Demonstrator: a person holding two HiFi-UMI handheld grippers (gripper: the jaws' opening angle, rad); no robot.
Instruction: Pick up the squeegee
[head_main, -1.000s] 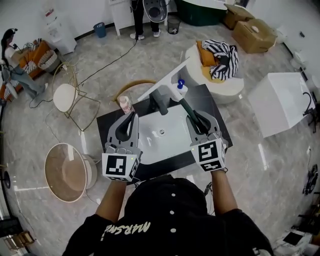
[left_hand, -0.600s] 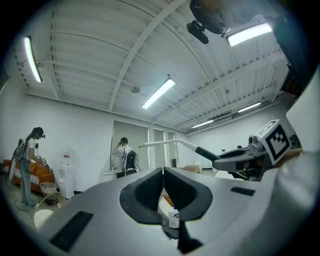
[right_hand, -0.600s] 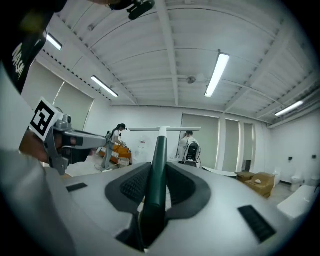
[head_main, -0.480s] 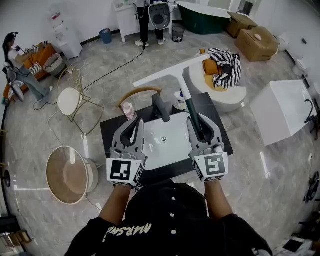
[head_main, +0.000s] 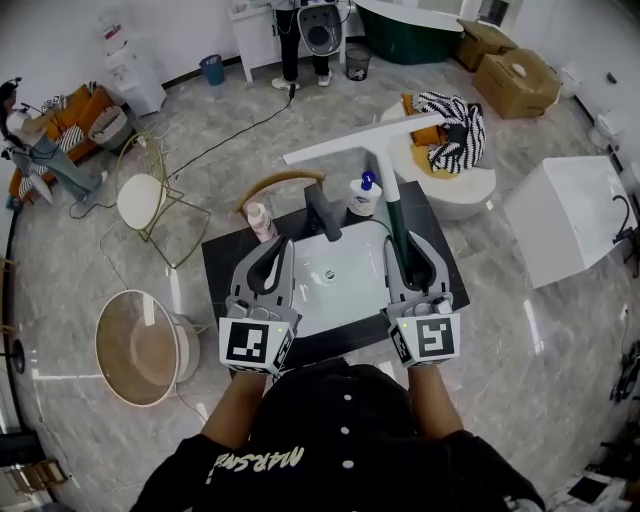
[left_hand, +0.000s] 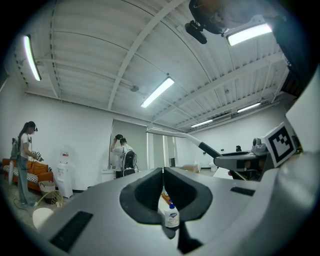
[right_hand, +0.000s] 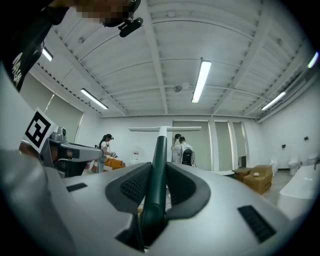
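The squeegee (head_main: 381, 140) has a long white blade and a dark green handle (head_main: 397, 225). My right gripper (head_main: 407, 252) is shut on that handle and holds it up over the sink, pointing away from me, blade nearly level. In the right gripper view the handle (right_hand: 159, 160) runs between the pads and the blade (right_hand: 165, 129) crosses its far end. My left gripper (head_main: 270, 250) hovers over the sink's left side, jaws shut on nothing. In the left gripper view its pads (left_hand: 150, 187) meet, and the squeegee (left_hand: 175, 134) shows to the right.
Below is a white sink basin (head_main: 345, 290) set in a black counter (head_main: 222, 258), with a black faucet (head_main: 322, 212), a soap bottle (head_main: 364, 195) and a pink bottle (head_main: 262, 222) behind it. A wire chair (head_main: 145, 198), a round basket (head_main: 135, 345) and a white box (head_main: 565, 205) stand around.
My right gripper has risen and rolled with the squeegee, so the blade has swung from a steep slant to nearly level. The left gripper has kept still.
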